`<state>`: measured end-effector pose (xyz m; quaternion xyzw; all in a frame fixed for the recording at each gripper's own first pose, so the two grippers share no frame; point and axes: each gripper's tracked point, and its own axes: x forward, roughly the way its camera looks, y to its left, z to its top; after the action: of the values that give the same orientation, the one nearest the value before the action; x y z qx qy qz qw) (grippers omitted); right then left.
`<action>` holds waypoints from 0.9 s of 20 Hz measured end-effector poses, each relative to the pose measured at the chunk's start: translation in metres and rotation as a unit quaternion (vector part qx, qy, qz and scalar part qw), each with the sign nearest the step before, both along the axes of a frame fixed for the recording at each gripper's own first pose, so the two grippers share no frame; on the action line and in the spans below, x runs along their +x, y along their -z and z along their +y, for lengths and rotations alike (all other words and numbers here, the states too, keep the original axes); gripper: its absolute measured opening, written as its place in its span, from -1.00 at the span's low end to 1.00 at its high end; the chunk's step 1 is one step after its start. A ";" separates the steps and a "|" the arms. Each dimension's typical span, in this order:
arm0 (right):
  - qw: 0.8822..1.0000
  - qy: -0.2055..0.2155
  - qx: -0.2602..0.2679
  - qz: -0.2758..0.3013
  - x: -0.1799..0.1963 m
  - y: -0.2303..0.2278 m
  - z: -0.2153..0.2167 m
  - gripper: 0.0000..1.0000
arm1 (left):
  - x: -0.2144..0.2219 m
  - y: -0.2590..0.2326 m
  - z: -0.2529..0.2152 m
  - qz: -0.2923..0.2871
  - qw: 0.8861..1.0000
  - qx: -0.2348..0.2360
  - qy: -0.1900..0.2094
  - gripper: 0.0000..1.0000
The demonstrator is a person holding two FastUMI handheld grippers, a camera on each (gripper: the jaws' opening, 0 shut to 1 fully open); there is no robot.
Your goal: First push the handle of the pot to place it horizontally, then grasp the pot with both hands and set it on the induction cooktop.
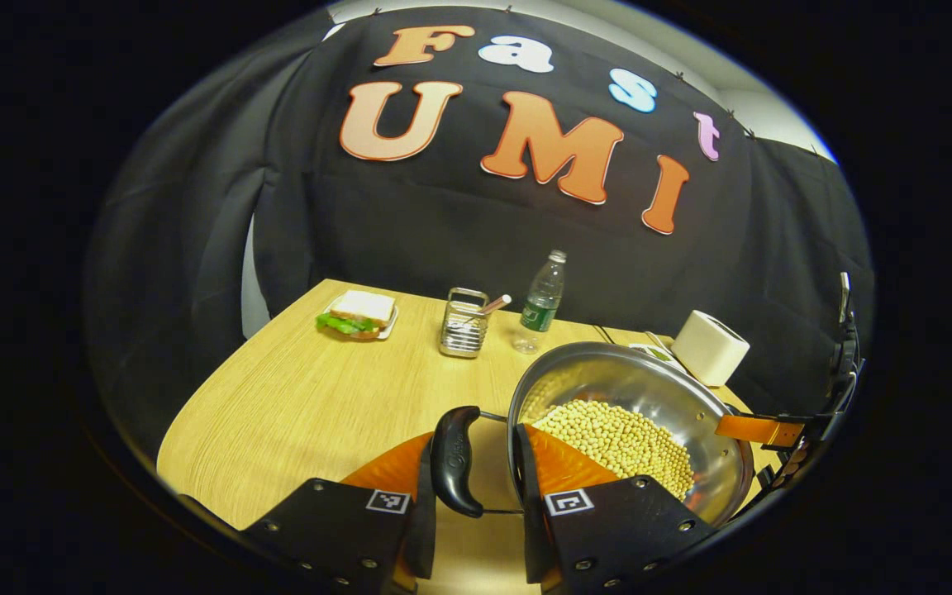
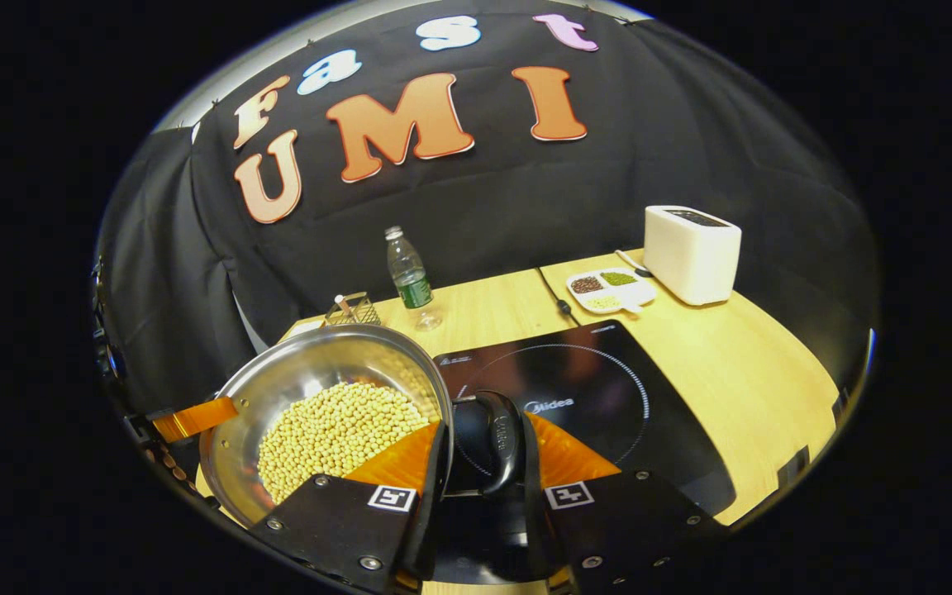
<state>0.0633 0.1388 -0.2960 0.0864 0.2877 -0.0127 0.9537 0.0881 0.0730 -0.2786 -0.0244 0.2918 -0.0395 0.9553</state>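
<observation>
L tongs [image 1: 476, 487] sit w/ fingers either side of the black side handle [image 1: 454, 459] of the steel pot [image 1: 649, 388], looking clamped on it w/ a slight gap on one side; pot's full of yellow beans [image 1: 616, 438], held beside the wooden bench [image 1: 294, 405]. R tongs [image 2: 484, 487] clamped on the opposite black handle [image 2: 497, 442], pot [image 2: 311, 372] at the near-left edge of the black induction cooktop [image 2: 608, 397], seemingly raised rather than on the glass. Farther back on bench: sandwich plate [image 1: 358, 315], wire basket [image 1: 464, 323], water bottle [image 1: 541, 302], white toaster [image 2: 691, 252], divided snack tray [image 2: 611, 290].
</observation>
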 end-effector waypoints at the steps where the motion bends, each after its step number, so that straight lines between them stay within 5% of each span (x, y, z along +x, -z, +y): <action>1: 1.000 0.003 0.001 -0.001 -0.001 -0.002 -0.009 -0.14 | 0.001 -0.002 -0.010 -0.002 1.000 0.001 0.003 -0.10; 18: 0.997 0.070 -0.006 0.011 0.003 -0.003 -0.160 -0.15 | 0.026 0.046 -0.174 0.055 0.997 -0.023 0.050 -0.12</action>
<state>0.0665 -0.0217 -0.2930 0.1003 0.2917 -0.0818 0.9477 0.1140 -0.1012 -0.3251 -0.0334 0.3434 -0.0929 0.9340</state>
